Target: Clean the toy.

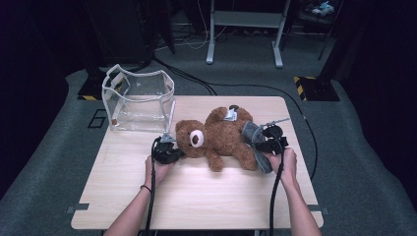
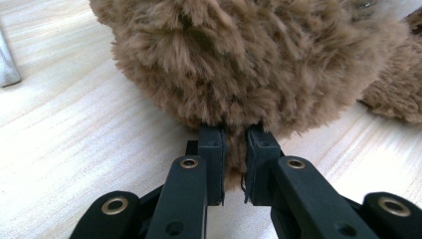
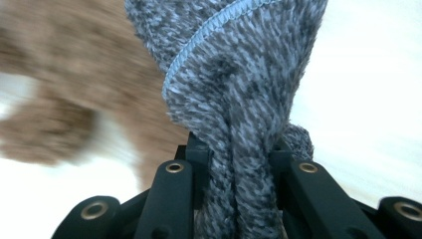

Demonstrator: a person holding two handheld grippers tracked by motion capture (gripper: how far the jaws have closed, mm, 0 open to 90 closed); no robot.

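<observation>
The bear (image 1: 216, 135) lies on the desk (image 1: 196, 196) beside the clear bag (image 1: 140, 101). The left tool (image 1: 169, 152) pinches fur at its head; the right tool (image 1: 268, 142) pinches the grey cloth (image 3: 239, 89) at its legs. The garment seems to be coming off; next, pull it clear while the head is held.

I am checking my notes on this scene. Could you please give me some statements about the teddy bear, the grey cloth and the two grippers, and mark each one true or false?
1. The left gripper pinches fur of the teddy bear. True.
2. The right gripper is open and holds nothing. False: it is shut on the grey knitted cloth.
3. The teddy bear sits upright inside the clear plastic bag. False: it lies on the wooden table, beside the bag.
4. The clear plastic bag stands at the table's far left corner. True.
5. The grey knitted cloth is on the bear's head. False: it is at the bear's lower end, away from the head.
</observation>
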